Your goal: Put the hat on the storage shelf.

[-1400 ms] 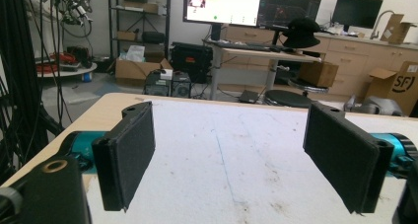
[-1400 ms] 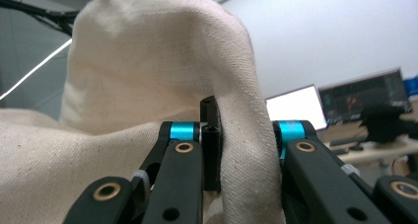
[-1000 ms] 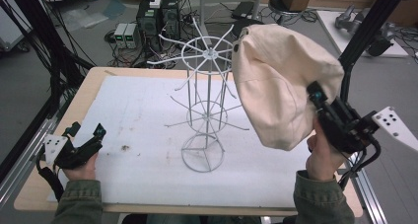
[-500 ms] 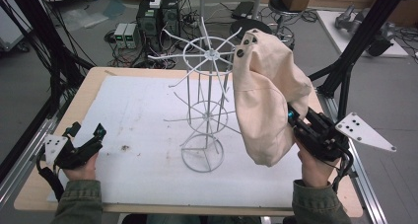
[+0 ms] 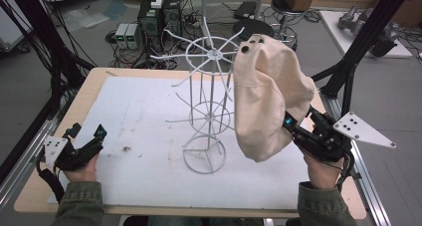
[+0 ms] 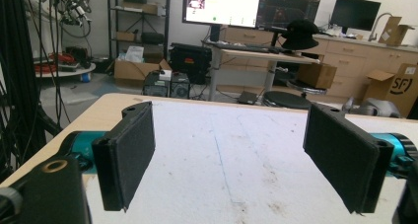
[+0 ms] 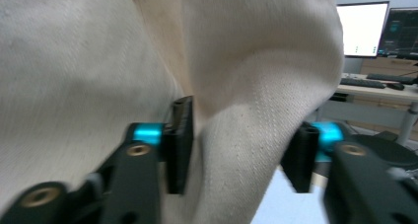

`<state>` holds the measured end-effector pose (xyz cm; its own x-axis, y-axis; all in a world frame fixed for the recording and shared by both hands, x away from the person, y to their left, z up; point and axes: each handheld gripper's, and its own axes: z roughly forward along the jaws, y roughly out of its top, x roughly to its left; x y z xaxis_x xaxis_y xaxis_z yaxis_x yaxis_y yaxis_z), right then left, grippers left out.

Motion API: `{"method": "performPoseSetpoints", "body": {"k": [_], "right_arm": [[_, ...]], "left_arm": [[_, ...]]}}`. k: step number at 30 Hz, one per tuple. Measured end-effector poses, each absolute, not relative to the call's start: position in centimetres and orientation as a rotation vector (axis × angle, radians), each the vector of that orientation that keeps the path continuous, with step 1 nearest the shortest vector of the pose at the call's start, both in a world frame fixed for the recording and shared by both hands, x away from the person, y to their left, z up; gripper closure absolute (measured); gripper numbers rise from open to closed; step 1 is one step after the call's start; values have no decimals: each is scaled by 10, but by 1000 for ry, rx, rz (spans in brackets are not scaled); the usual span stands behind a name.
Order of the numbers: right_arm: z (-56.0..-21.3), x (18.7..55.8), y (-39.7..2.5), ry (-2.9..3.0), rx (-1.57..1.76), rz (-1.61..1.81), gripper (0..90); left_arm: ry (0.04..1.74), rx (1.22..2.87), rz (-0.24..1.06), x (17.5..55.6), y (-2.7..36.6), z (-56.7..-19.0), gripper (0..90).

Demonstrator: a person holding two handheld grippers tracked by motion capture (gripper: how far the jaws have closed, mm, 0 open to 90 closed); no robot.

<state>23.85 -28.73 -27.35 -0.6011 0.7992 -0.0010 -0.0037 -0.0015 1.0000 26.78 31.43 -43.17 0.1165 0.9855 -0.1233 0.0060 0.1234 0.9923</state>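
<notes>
hat (image 5: 271,101): cream cotton-like cloth, matt, with a fine woven grain; dark eyelets near the top.
wire rack (image 5: 209,111): thin metal wire coated white, smooth, slightly glossy.
table sheet (image 5: 149,126): white, matt, paper-like, scuffed and specked with dirt left of the wire rack.
table edge (image 5: 94,81): pale wood, smooth, bare around the sheet.
right gripper (image 7: 241,157): black matt plastic jaws with teal glossy parts.
left gripper (image 6: 231,160): black pads (image 6: 130,152) with a rough, foam-like matt face.
sleeves (image 5: 77,206): olive green cloth, matt.
</notes>
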Motion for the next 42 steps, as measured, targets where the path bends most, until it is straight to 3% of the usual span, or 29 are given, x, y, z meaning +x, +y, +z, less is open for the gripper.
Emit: {"method": "performPoseSetpoints", "body": {"k": [9, 16, 42], "right_arm": [[-274, 234, -290, 1546, 797, 1713, 208], [-277, 234, -297, 1506, 844, 1712, 152], [-281, 234, -311, 1383, 1013, 1563, 139]], "left_arm": [[1180, 1166, 1033, 268, 314, -432, 202], [1176, 1167, 1036, 268, 314, -431, 202], [1175, 1163, 1037, 267, 315, -431, 202]]}}
